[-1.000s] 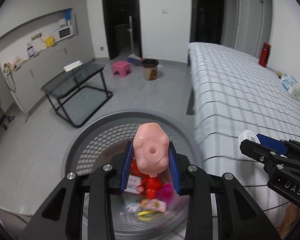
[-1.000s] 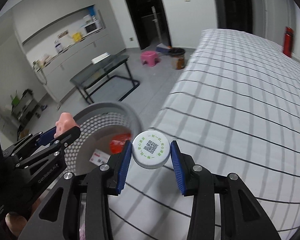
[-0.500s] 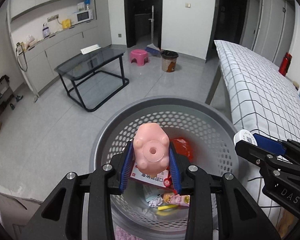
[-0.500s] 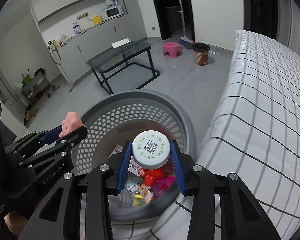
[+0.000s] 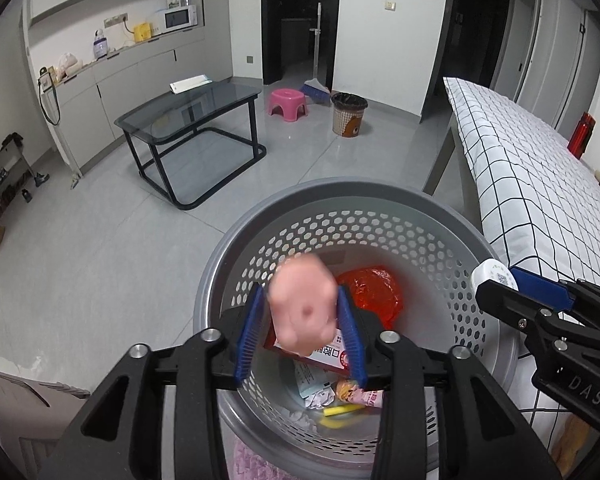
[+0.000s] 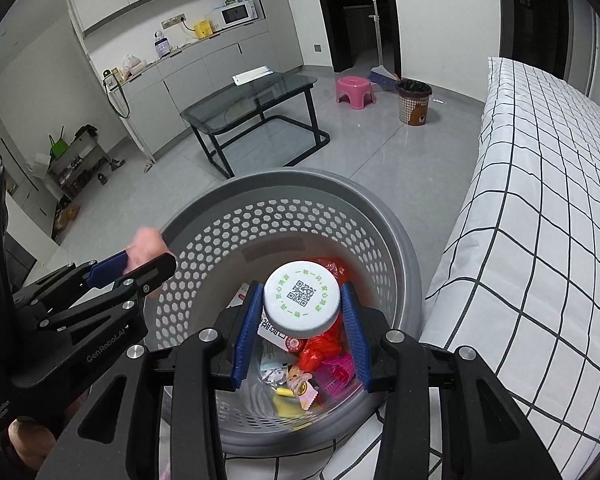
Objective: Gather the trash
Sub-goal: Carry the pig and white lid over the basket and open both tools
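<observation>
A grey perforated basket (image 5: pixel 340 196) holds trash: a red bag (image 5: pixel 374 290), a red and white box, wrappers. It also shows in the right wrist view (image 6: pixel 292 184). My left gripper (image 5: pixel 302 320) is over the basket with its jaws spread; a blurred pink toy (image 5: pixel 302 310) sits between them with a gap on each side. It also shows at the left of the right wrist view (image 6: pixel 144 248). My right gripper (image 6: pixel 300 312) is over the basket, its pads spread slightly beside a white QR-code cap (image 6: pixel 302 304). That cap also shows in the left wrist view (image 5: pixel 494 274).
A bed with a checked white sheet (image 6: pixel 540 200) runs along the right, beside the basket. Farther off on the grey floor stand a glass table (image 5: pixel 188 116), a pink stool (image 5: pixel 286 100), a small bin (image 5: pixel 348 118) and a broom.
Both grippers moved over the basket. The left jaws opened and the pink toy has gone blurred and tilted between them. The right pads have spread a little beside the cap.
</observation>
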`<state>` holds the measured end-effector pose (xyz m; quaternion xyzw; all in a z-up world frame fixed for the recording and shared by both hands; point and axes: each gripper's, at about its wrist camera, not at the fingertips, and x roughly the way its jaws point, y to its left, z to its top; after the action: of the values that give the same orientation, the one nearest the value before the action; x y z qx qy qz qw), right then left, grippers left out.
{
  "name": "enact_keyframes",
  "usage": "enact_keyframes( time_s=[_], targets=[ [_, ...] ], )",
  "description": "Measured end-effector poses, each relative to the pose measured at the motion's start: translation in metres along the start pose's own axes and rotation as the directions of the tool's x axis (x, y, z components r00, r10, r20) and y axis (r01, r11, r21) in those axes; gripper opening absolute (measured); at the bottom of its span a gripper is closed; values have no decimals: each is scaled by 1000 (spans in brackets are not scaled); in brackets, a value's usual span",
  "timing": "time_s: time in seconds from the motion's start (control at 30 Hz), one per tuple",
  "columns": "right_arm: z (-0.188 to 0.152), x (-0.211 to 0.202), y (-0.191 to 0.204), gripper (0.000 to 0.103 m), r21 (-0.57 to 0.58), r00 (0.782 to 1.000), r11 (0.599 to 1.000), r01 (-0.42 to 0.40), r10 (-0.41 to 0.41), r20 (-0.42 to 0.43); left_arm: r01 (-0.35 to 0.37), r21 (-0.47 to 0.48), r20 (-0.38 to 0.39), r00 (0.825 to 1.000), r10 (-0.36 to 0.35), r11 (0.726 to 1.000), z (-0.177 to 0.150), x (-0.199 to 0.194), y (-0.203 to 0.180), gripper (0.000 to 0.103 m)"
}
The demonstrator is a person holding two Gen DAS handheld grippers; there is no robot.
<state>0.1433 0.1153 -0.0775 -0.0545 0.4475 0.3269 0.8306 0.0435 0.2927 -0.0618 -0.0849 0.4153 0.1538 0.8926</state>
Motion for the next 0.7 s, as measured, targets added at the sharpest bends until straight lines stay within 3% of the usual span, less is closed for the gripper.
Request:
enact_keyframes(
  time_s=[0.07,0.7],
  targets=[
    [1,-2,-1,60,2,1000,1000,-6,6,11,-8,-1,8,1000,8,1000,2,-3,0,53],
    [-5,-21,-1,60,7,999,1000,15,-16,43,-35,-20,36,999,35,999,1,-21,7,68]
  ],
)
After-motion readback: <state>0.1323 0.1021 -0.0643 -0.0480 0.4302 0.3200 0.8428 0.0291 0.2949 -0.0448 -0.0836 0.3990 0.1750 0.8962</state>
